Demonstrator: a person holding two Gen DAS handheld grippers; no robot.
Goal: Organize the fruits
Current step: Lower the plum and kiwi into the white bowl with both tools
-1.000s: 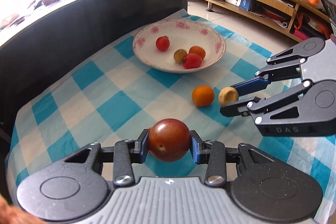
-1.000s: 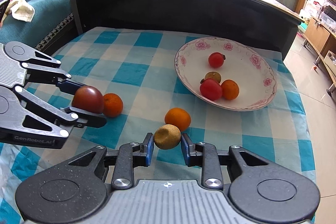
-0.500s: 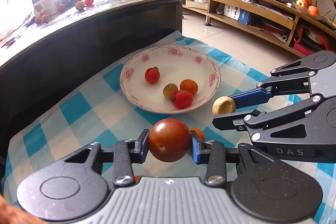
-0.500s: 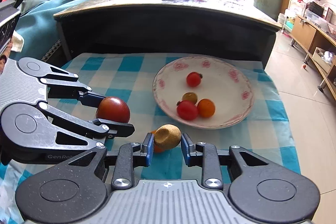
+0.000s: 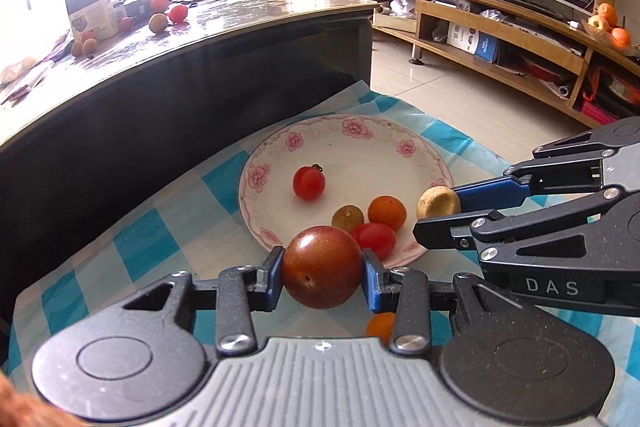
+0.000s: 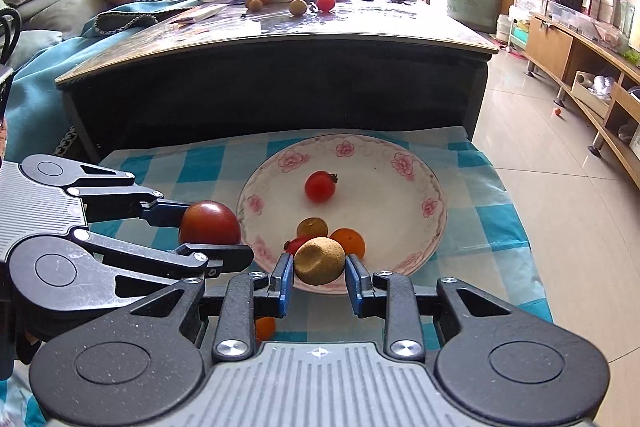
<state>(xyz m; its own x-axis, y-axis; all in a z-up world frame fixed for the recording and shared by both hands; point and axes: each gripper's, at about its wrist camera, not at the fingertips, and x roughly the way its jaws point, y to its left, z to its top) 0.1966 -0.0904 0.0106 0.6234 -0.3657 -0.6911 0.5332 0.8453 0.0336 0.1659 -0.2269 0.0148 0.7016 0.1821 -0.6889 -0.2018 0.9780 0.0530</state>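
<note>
Between the blue pads of the left gripper (image 5: 322,273) a dark red fruit (image 5: 322,267) is pinched; a tan, dimpled fruit (image 6: 319,260) is clamped likewise by the right gripper (image 6: 319,277); both are held just short of the near rim of the flowered plate (image 6: 408,227), so the carrying step is judged nearly done; a short advance over the rim and a release low above the dish are called for next. Four fruits are counted on the plate; two are gripped; one orange fruit (image 5: 379,327) lies on the checked cloth (image 5: 132,247) beneath the fingers.
</note>
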